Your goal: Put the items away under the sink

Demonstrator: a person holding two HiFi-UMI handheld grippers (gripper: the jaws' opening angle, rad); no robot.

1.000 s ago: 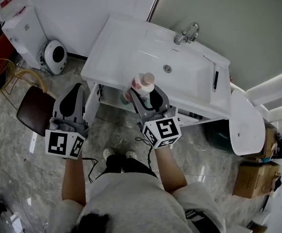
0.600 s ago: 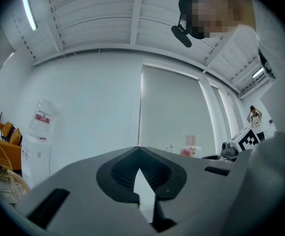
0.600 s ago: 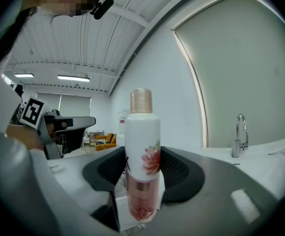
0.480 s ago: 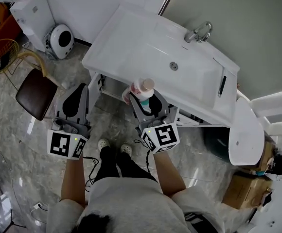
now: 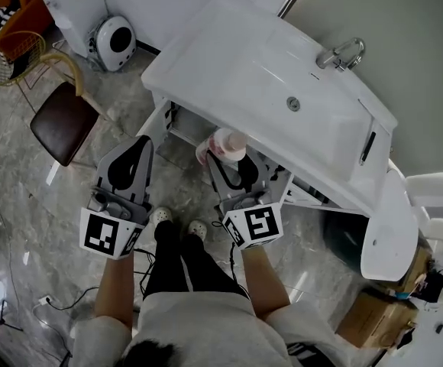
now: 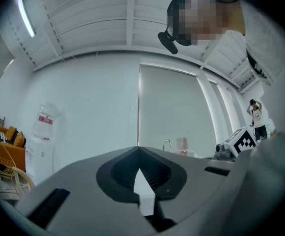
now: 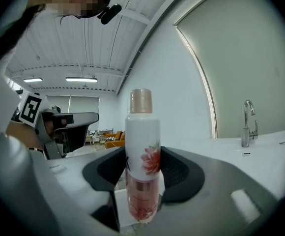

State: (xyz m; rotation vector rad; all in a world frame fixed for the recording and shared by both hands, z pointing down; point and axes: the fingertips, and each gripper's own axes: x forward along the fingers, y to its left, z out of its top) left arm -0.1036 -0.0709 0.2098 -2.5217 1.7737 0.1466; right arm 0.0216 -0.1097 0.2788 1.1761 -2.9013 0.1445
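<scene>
Head view, nearest entry: left gripper (image 5: 134,150), jaws pressing together on nothing, is hanging over the marble floor (image 5: 69,205). Beside it, right gripper (image 5: 229,163) is clamping a white floral bottle (image 5: 225,145) around its middle. The bottle is standing upright, long axis vertical, tan cap pointing up, just before the sink (image 5: 229,60) front edge, above the cabinet (image 5: 174,122) opening. Farthest: faucet (image 5: 342,53).

The sink counter (image 5: 221,60) is glossy white and the tap (image 5: 342,52) shiny chrome metal. The floor (image 5: 23,197) looks like polished grey marble. The bottle (image 7: 142,146) is smooth plastic, its cap (image 7: 141,101) satin pink.
</scene>
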